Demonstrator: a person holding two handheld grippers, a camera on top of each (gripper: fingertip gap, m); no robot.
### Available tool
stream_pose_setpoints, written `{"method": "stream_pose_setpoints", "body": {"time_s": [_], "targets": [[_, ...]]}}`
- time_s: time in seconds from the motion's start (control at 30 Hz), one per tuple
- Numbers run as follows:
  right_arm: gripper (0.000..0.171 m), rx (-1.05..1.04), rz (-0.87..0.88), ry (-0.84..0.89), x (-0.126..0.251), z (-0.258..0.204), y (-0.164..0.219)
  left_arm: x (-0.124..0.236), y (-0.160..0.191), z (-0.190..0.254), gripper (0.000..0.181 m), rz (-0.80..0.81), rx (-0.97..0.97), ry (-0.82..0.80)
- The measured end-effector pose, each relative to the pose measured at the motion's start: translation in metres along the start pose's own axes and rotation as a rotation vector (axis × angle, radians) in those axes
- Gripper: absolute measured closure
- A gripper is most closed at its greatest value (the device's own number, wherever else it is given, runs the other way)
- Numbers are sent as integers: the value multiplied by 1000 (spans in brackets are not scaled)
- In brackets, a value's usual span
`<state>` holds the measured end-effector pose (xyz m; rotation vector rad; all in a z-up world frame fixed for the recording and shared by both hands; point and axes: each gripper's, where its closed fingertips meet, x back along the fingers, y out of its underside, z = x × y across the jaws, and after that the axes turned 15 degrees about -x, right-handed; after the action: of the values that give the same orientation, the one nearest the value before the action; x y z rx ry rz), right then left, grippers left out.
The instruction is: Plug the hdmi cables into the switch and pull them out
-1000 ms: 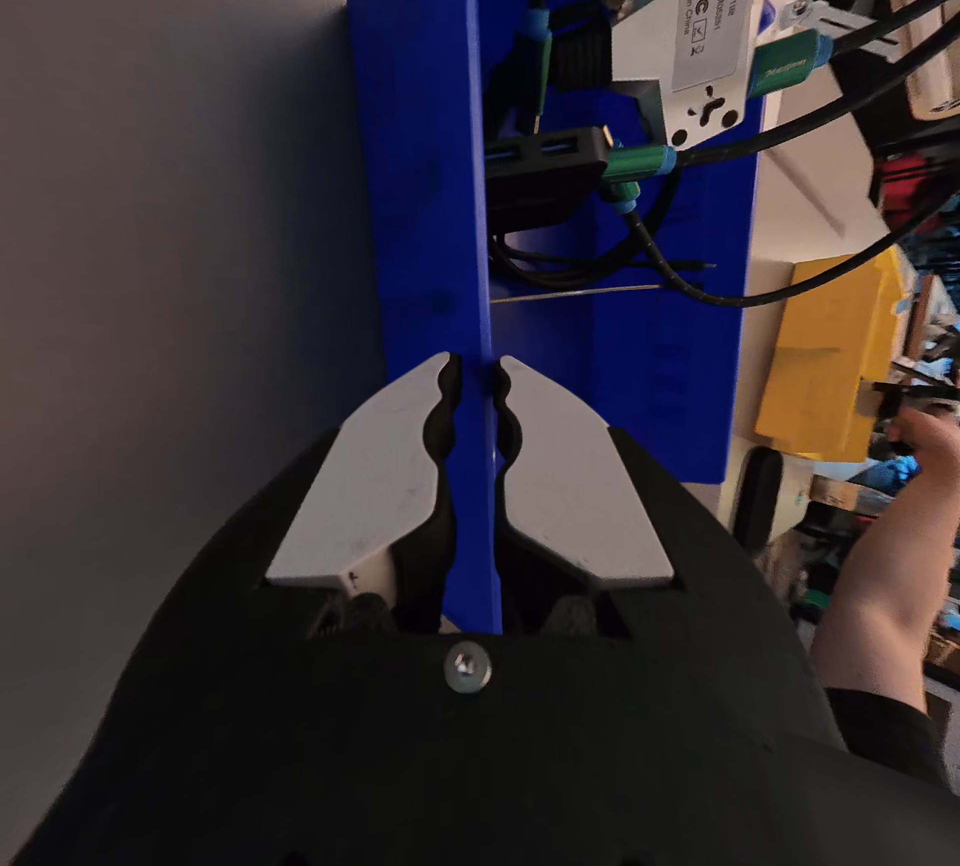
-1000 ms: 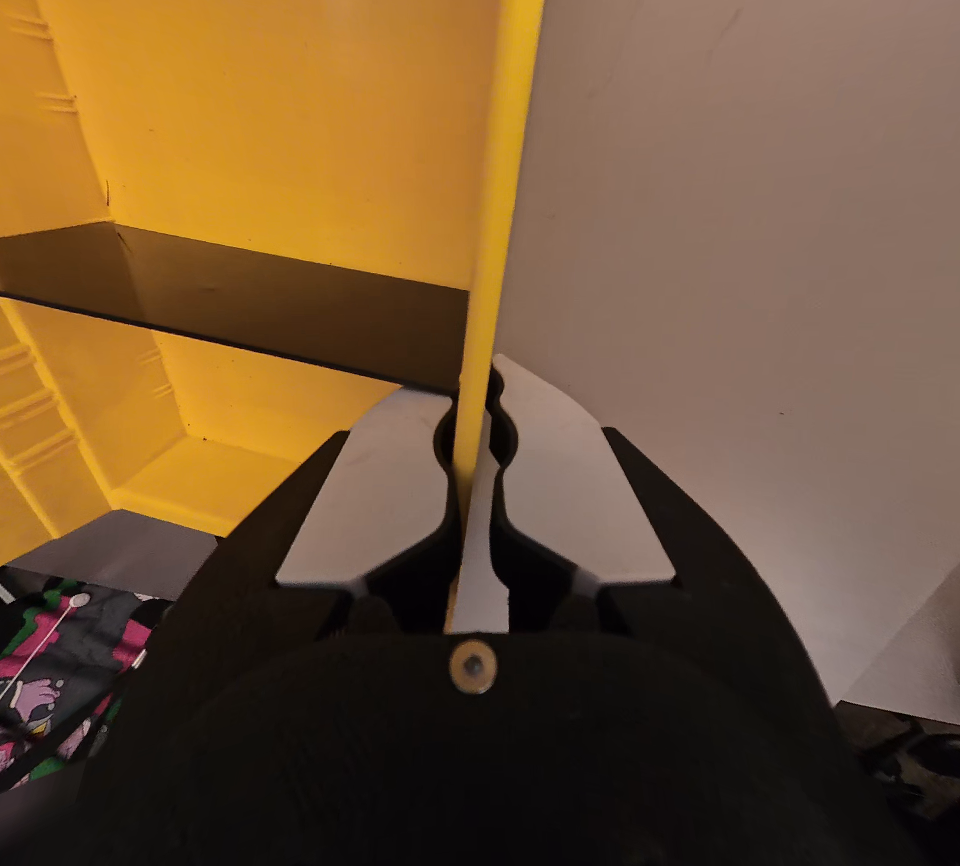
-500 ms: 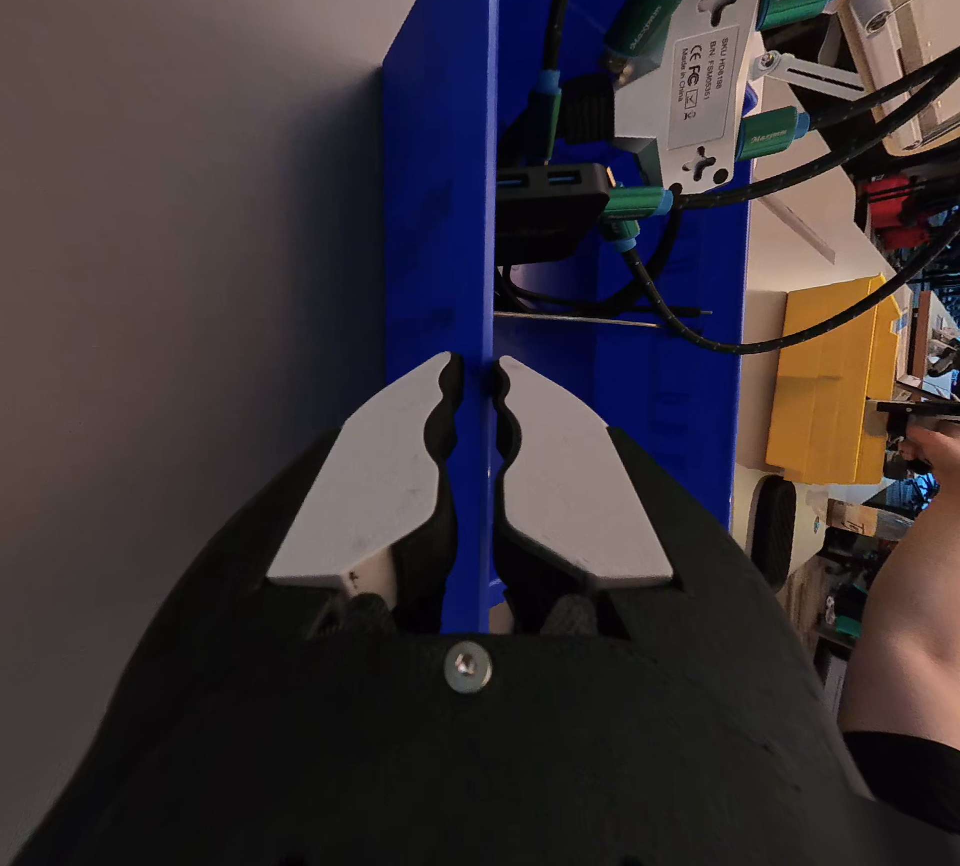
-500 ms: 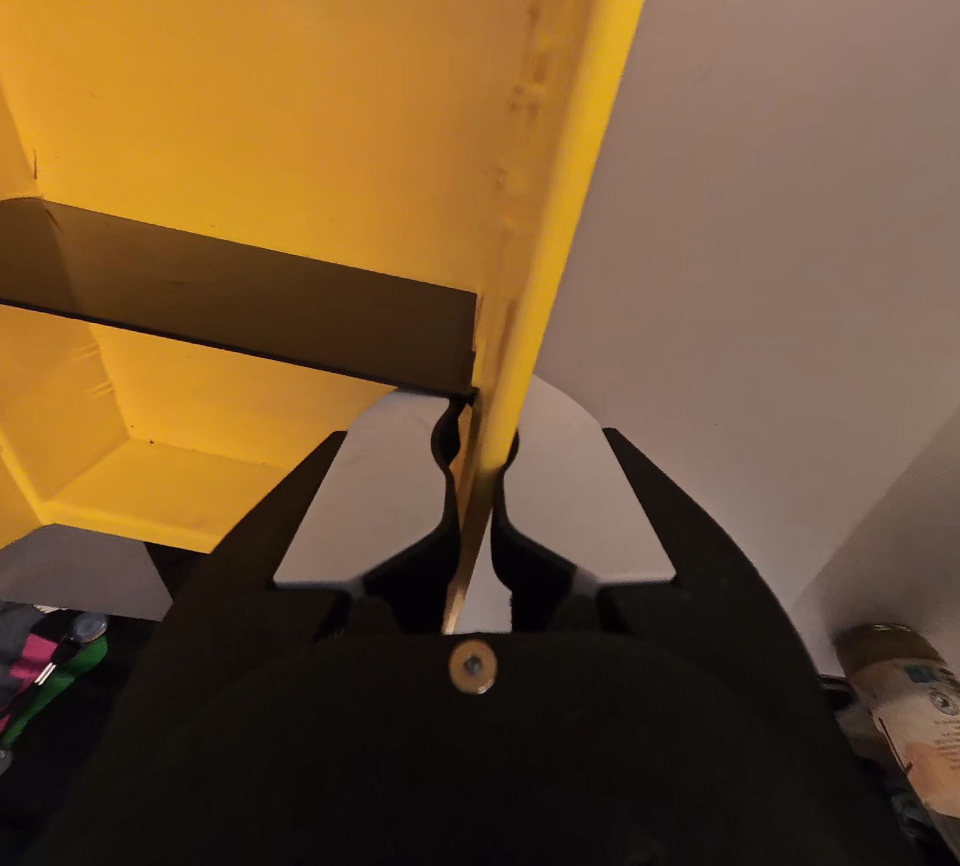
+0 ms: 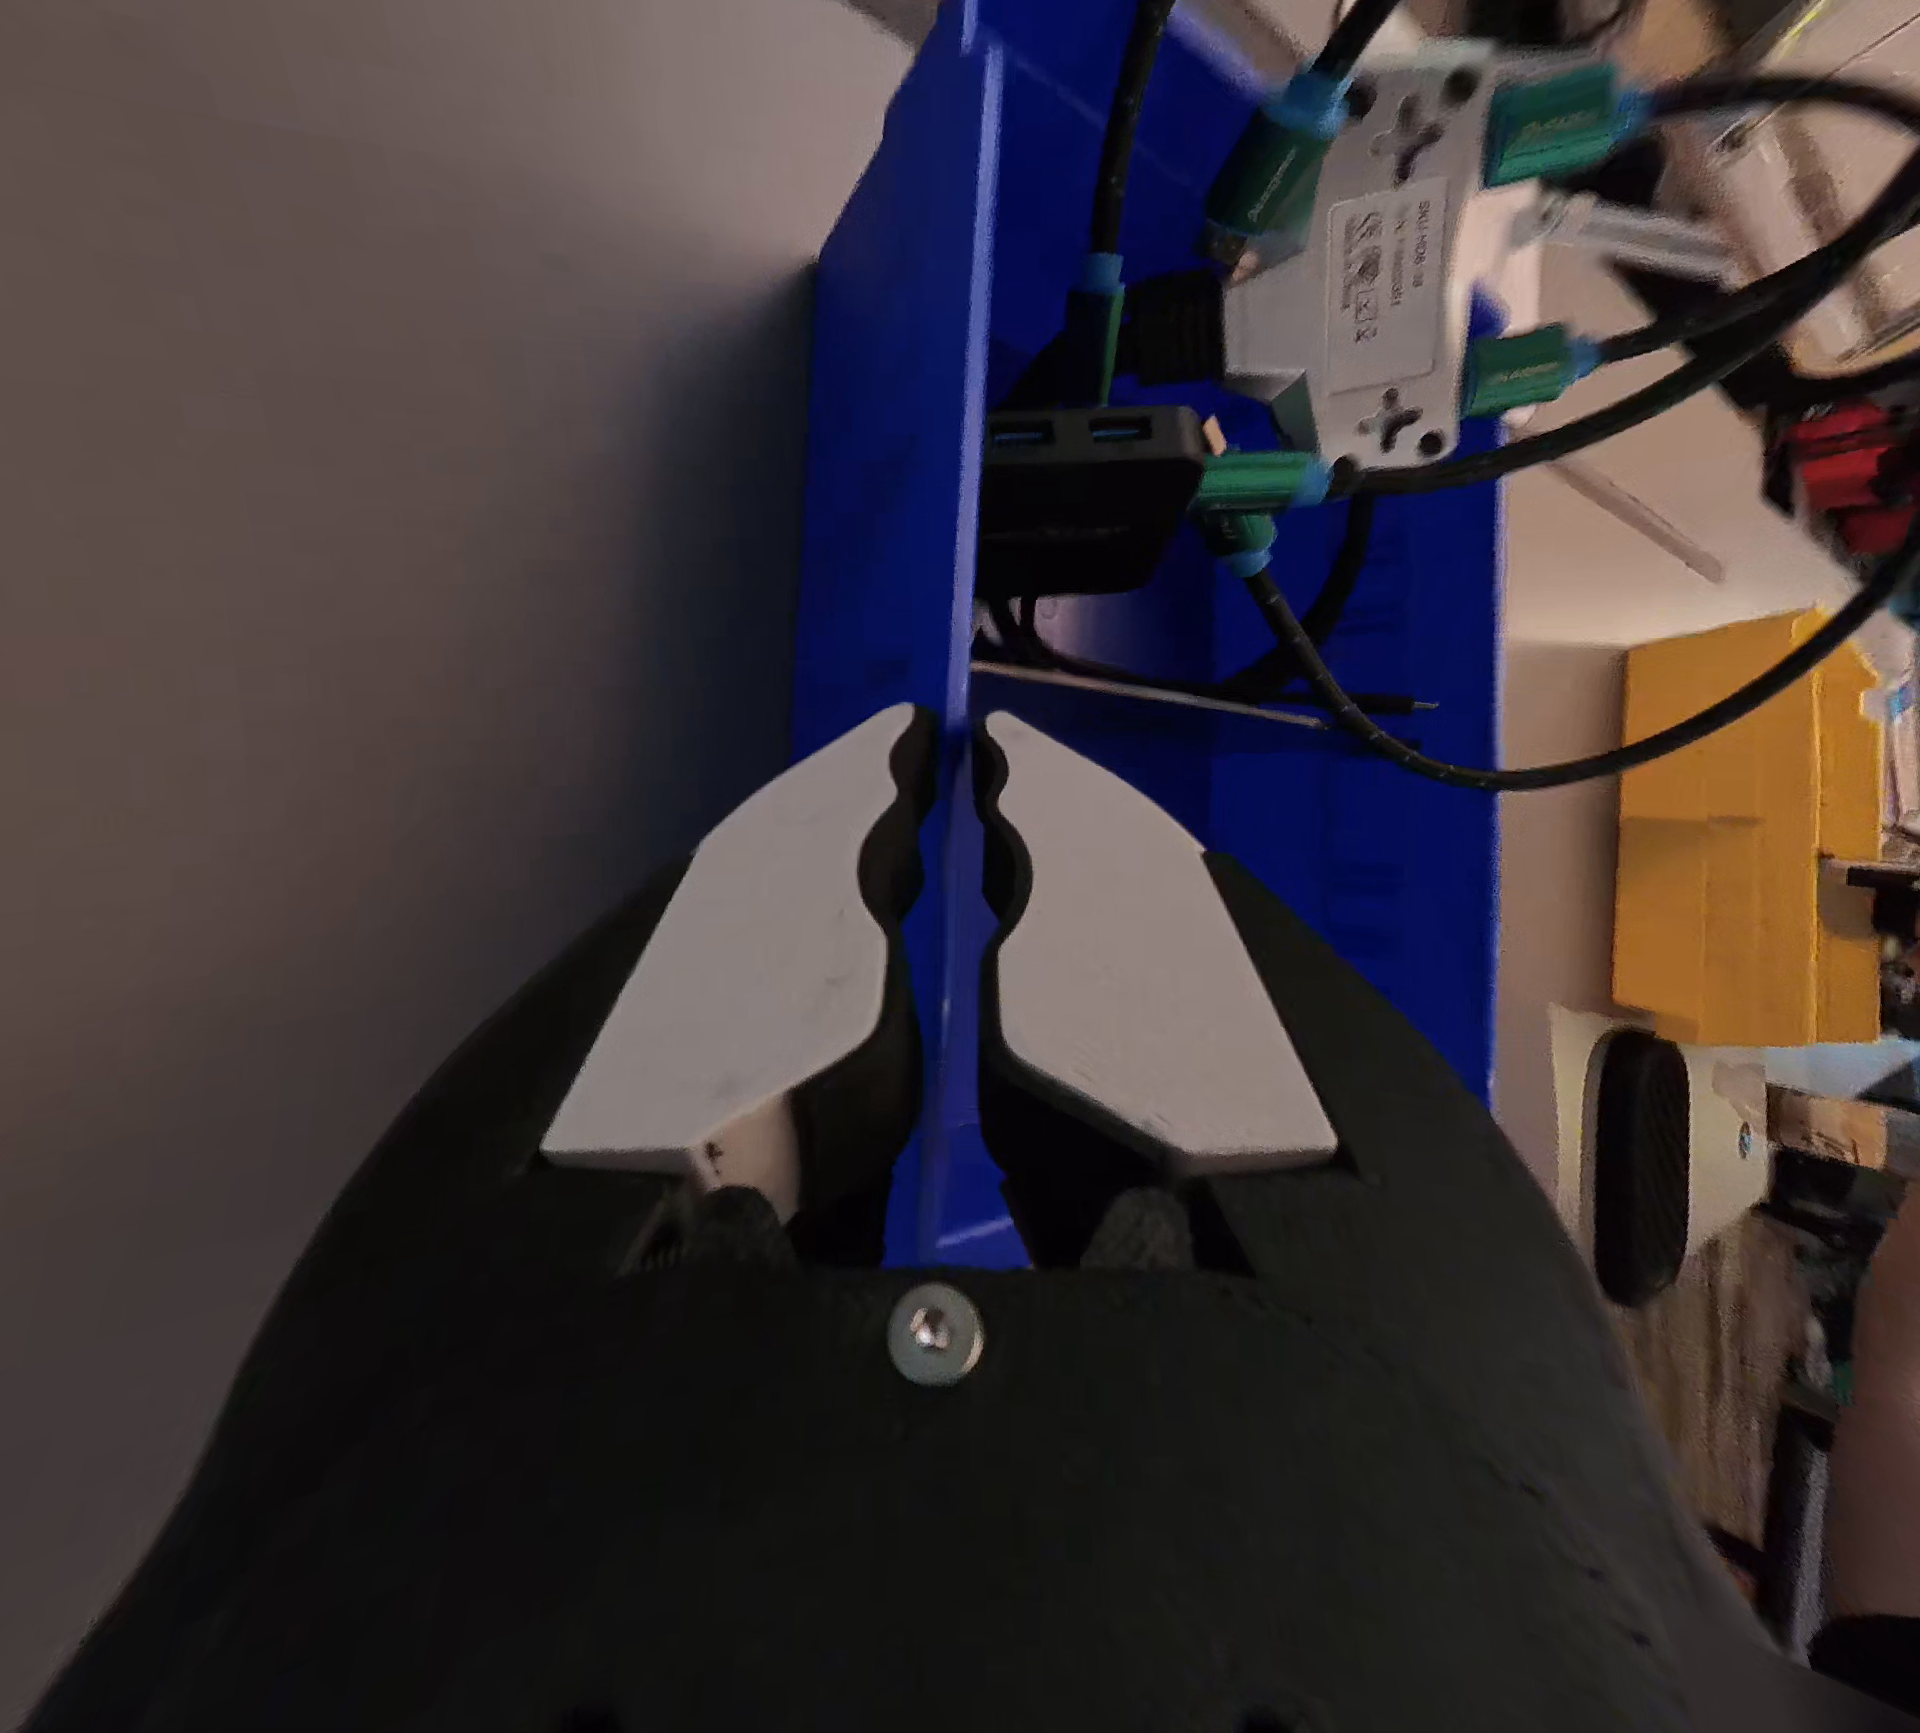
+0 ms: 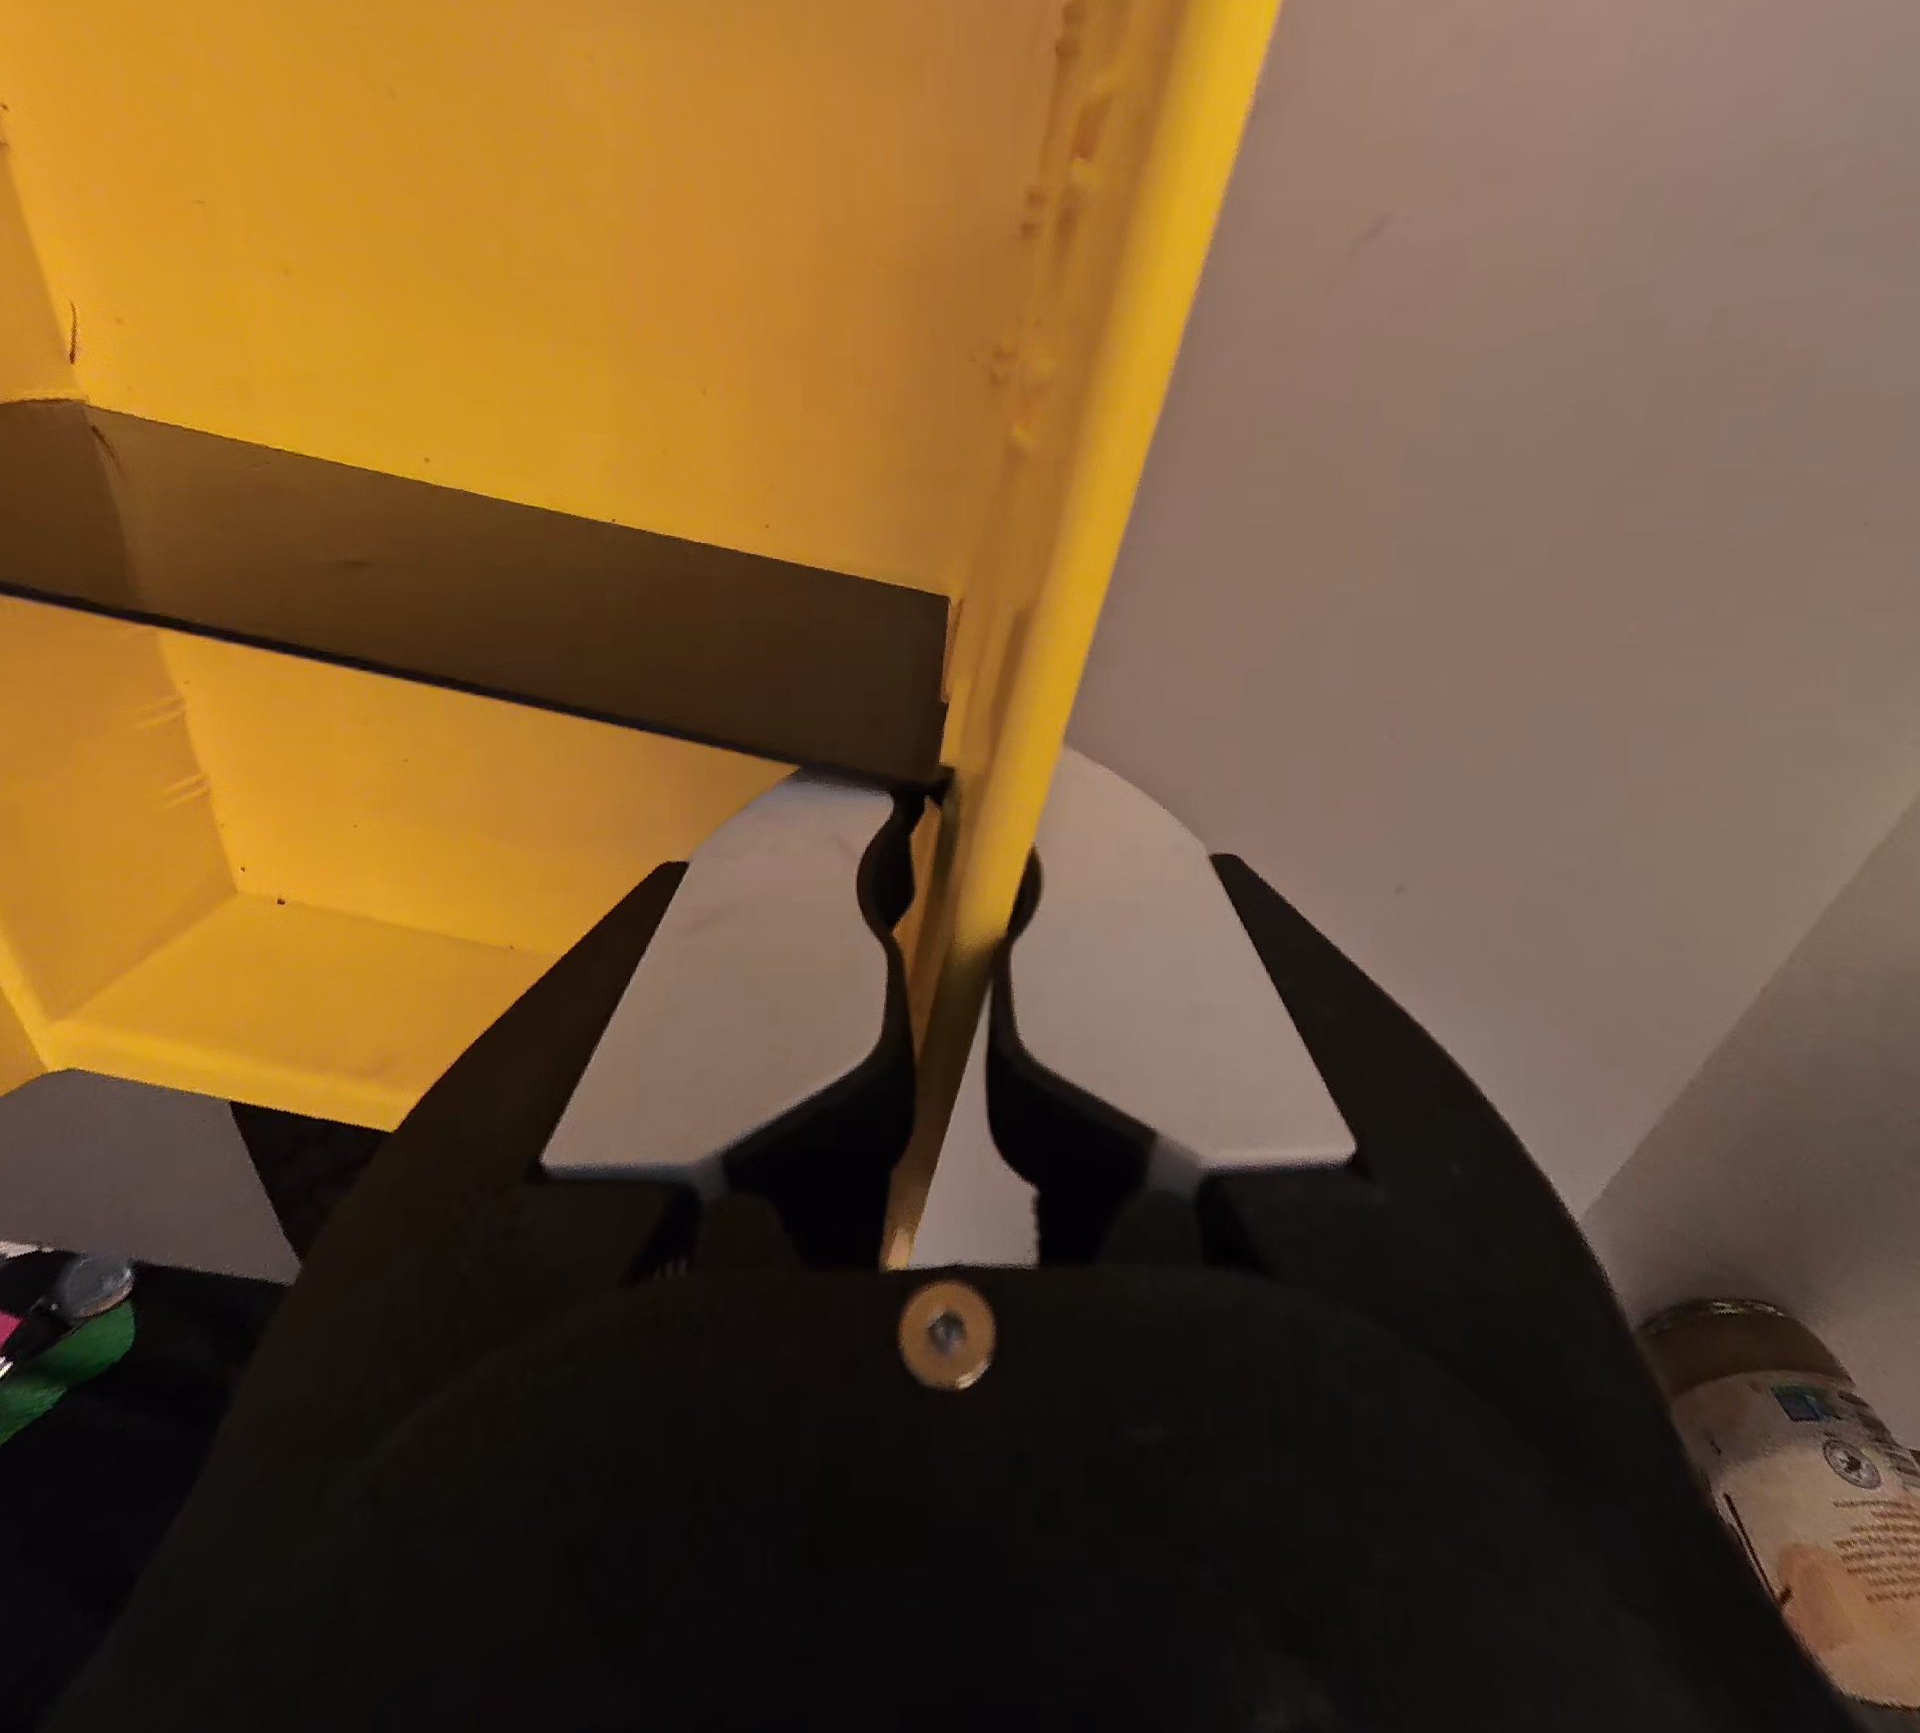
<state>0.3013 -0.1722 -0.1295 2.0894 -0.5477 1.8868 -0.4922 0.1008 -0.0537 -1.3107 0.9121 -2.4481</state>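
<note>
Inside the blue bin (image 5: 1351, 852), near its upper end, lies the switch (image 5: 1382, 301) with cables (image 5: 1278, 156) plugged in. Left gripper (image 5: 951, 738) pinches the bin's side wall; right gripper (image 6: 961, 810) pinches the yellow bin (image 6: 520, 177) wall. Thin walls could slip from either narrow grip, tipping a bin and snagging the trailing cables.

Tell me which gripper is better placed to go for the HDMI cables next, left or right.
Left, probably. The left gripper is shut on the blue bin that holds the switch and its green-plugged cables. The right gripper is clamped on the yellow bin, which shows no cables.
</note>
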Motion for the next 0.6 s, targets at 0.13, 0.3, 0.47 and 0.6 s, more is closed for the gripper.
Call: {"method": "stream_pose_setpoints", "body": {"time_s": [0.13, 0.3, 0.47, 0.6], "targets": [[145, -2, 43, 35, 4, 5, 0, 33, -36, 12, 165, 217, -103, -35], [128, 21, 234, 42, 42, 3, -15, 40, -65, 61, 137, 364, -473, -26], [123, 79, 581, -12, 110, -26, -39, -10, -63, 91, 106, 273, -768, -45], [124, 194, 770, -148, 157, -80, -37, -49, -61, 103, 111, 183, -907, -89]]}}
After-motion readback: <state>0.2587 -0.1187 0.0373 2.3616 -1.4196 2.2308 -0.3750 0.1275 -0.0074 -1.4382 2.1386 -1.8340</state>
